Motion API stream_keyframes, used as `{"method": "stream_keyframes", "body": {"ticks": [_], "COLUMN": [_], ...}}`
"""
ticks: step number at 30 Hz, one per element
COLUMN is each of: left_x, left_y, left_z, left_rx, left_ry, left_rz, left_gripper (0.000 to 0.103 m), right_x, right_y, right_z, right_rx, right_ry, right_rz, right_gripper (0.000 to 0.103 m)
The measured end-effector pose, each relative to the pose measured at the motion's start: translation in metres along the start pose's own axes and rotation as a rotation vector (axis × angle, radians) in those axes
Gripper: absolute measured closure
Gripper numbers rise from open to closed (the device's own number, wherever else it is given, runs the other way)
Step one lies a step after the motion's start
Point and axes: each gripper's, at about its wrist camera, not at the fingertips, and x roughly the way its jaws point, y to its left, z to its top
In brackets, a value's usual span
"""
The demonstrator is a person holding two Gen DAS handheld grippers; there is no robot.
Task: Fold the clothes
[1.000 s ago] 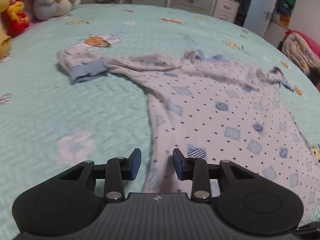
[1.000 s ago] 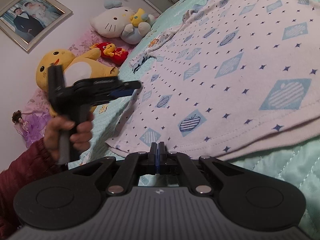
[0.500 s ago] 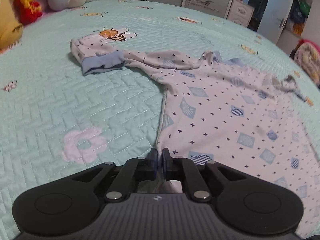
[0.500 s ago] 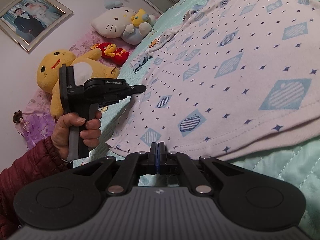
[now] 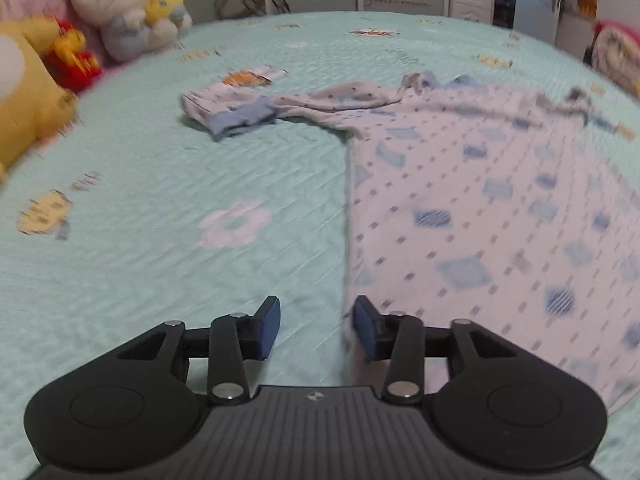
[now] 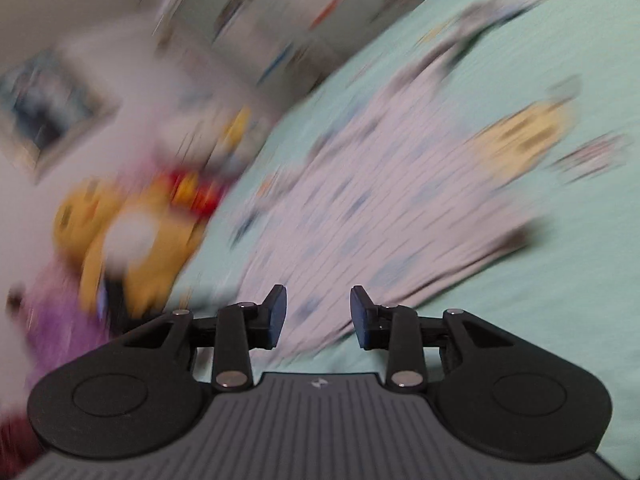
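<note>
Presently, a bed covered with a mint-green quilted spread carries the white long-sleeved cotton top with blue diamond print, lying flat, chest up, one blue-cuffed sleeve stretched toward the plush toys. Its left side edge runs straight down to the left tool; the hem corner lies just beside the right-hand blue pad, nothing pinched between. That tool's jaws are spreading. In the heavily blurred right wrist view, the right tool is likewise spreading, empty, with the same top beyond its pads. Yellow plush toy sits at the bed's head.
</note>
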Motion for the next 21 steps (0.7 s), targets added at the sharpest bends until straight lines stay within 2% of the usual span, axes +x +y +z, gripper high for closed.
{"method": "stream_keyframes", "body": {"ticks": [2,3,5,7,9,10,12,15,17,18,19,21], "left_x": [-0.011,-0.017,-0.036,-0.047,-0.038,-0.029,-0.023,-0.048,-0.070,-0.080,-0.087,-0.099], "left_y": [-0.011,-0.017,-0.031,-0.044,-0.051,-0.050,-0.035,-0.011,-0.017,-0.026,-0.044,-0.081], "left_z": [-0.001,-0.001,0.000,-0.001,-0.007,-0.009,-0.012,-0.017,-0.025,-0.031,-0.040,-0.060], "left_rx": [0.043,0.065,0.112,0.178,0.237,0.238,0.152,0.016,0.028,0.082,0.202,0.446], "left_ry": [-0.024,-0.041,-0.110,-0.136,-0.093,-0.047,0.006,-0.025,-0.045,-0.064,-0.097,-0.163], "left_rz": [0.079,0.111,0.093,0.053,0.077,0.112,0.129,0.041,-0.026,-0.052,-0.044,-0.026], "left_gripper": [0.053,0.058,0.056,0.047,0.042,0.043,0.046,0.050,0.050,0.050,0.050,0.049], "right_x": [-0.016,-0.019,-0.023,-0.022,-0.015,-0.011,-0.002,-0.010,-0.019,-0.022,-0.022,-0.014], "right_y": [-0.018,-0.024,-0.035,-0.041,-0.042,-0.043,-0.045,-0.040,-0.029,-0.021,-0.005,0.033], "right_z": [0.015,0.022,0.031,0.037,0.041,0.041,0.039,0.035,0.029,0.026,0.020,0.000], "right_rx": [0.025,0.024,0.036,0.049,0.045,0.043,0.052,0.051,-0.006,-0.059,-0.176,-0.508], "right_ry": [-0.056,-0.061,-0.070,-0.074,-0.067,-0.057,-0.024,-0.055,-0.049,-0.038,-0.008,0.070], "right_rz": [-0.122,-0.185,-0.246,-0.237,-0.224,-0.218,-0.222,-0.193,-0.168,-0.160,-0.167,-0.211], "right_gripper": [0.067,0.066,0.065,0.065,0.059,0.055,0.051,0.051,0.051,0.051,0.051,0.051]}}
